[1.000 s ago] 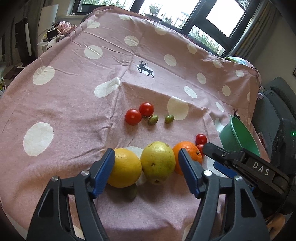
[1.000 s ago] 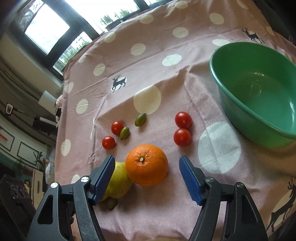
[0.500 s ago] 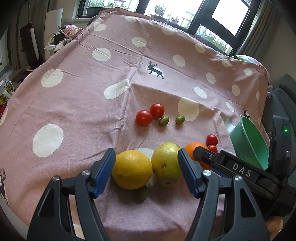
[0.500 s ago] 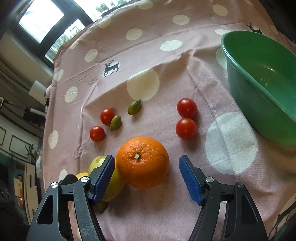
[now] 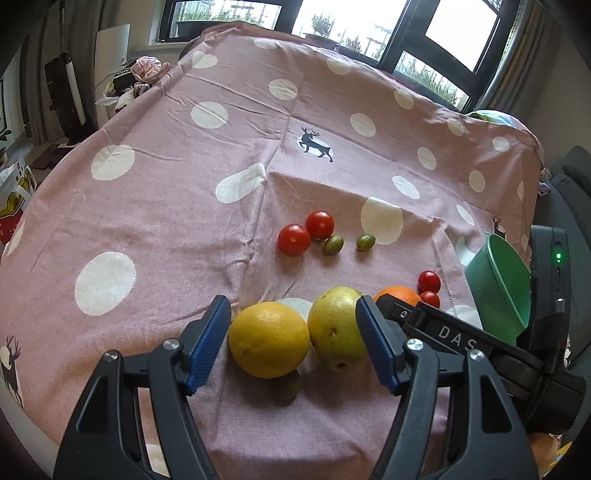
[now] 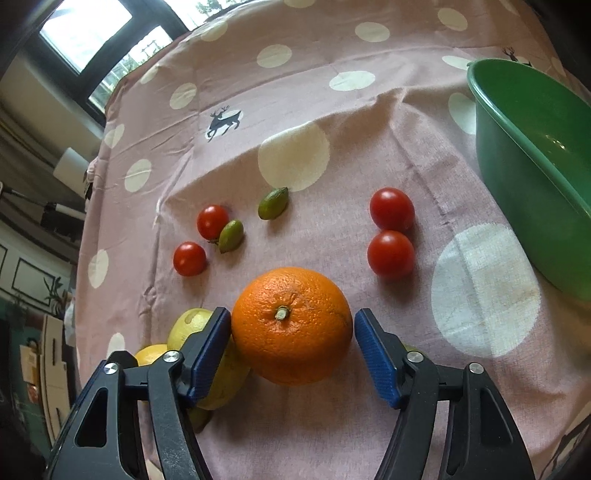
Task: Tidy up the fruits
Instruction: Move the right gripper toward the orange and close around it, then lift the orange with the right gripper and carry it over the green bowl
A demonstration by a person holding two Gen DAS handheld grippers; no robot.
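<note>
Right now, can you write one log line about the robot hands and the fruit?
right gripper: closing around orange | left gripper: open, around yellow citrus | green bowl: empty

windows: dark-framed, daylit | tablecloth: pink, white-dotted | curtain: right

The only lettering I can read is "DAS", in pale capitals on the black body of the right gripper, seen from the left wrist near the tablecloth's right edge. Nothing else legible anywhere.
</note>
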